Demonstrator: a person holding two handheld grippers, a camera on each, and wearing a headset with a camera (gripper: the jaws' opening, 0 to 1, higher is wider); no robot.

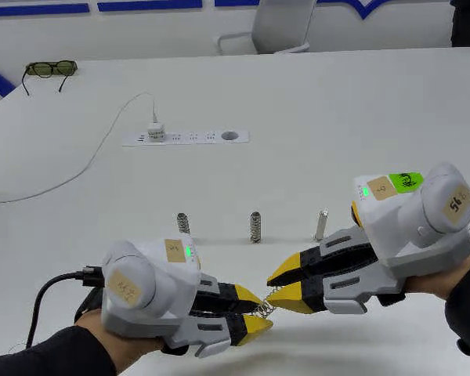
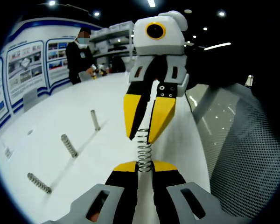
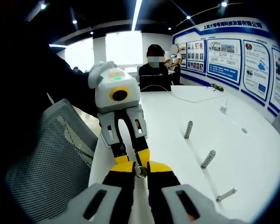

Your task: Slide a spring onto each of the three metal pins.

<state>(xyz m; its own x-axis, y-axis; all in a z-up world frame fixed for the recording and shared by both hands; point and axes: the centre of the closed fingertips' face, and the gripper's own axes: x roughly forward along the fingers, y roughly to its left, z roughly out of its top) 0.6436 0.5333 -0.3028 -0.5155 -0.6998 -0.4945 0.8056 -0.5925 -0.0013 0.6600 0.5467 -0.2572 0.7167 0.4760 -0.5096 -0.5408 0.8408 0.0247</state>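
Metal spring (image 2: 143, 151) lengthwise toward right gripper (image 2: 141, 138)

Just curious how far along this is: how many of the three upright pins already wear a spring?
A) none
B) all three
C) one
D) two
D: the left pin and middle pin are coil-wrapped, the right pin is bare, and the loose spring is clamped between the left gripper and right gripper.

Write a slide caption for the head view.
Left gripper and right gripper hold one spring; bare pin awaits.
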